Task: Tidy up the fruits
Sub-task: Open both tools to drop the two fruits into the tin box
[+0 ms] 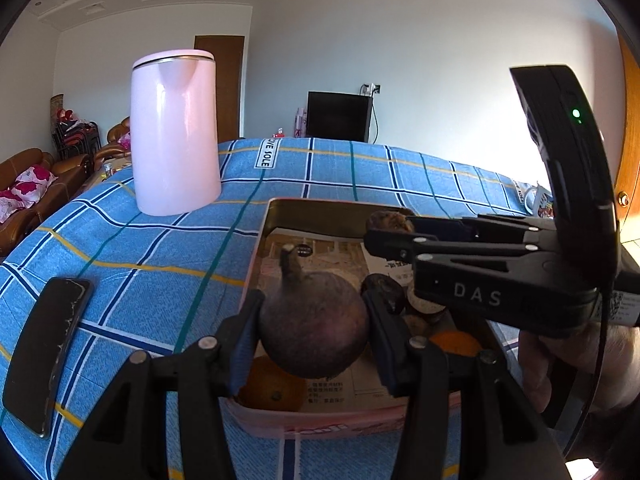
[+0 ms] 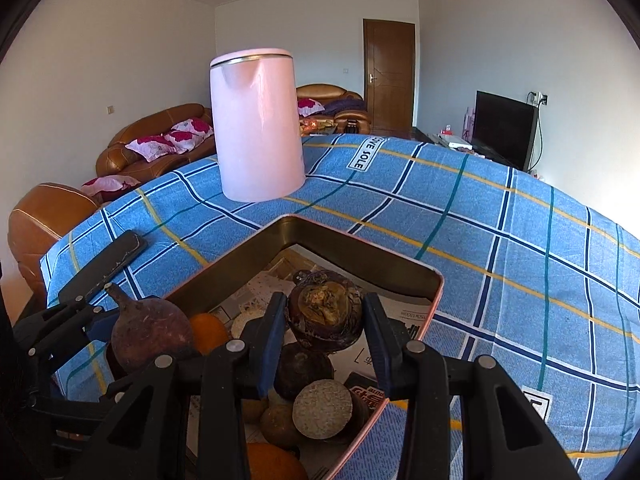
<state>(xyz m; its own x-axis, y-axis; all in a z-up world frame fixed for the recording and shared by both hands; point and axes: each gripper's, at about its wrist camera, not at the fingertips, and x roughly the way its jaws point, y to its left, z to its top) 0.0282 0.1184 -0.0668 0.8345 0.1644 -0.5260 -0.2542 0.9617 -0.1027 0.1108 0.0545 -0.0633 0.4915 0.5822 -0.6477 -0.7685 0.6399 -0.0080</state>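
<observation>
A pink tin tray (image 1: 320, 210) lined with printed paper sits on the blue checked cloth. My left gripper (image 1: 312, 320) is shut on a round dark purple fruit (image 1: 316, 336) with a stem, held over the tray's near end. From the right, my right gripper (image 1: 384, 229) reaches over the tray, shut on a brown knobbly fruit (image 1: 386, 219). The right wrist view shows that gripper (image 2: 326, 314) gripping the brown knobbly fruit (image 2: 326, 320) above the tray (image 2: 360, 250). There the left gripper (image 2: 112, 320) holds the purple fruit (image 2: 150, 332) at the left. Oranges (image 1: 272, 390) (image 2: 208, 332) and several brown fruits (image 2: 304, 368) lie in the tray.
A tall pink kettle (image 1: 176, 132) (image 2: 258, 124) stands on the cloth beyond the tray. A black phone (image 1: 48, 352) (image 2: 104, 268) lies left of the tray near the table's edge. A hand (image 1: 560, 364) grips the right tool. Brown sofas and a television stand behind the table.
</observation>
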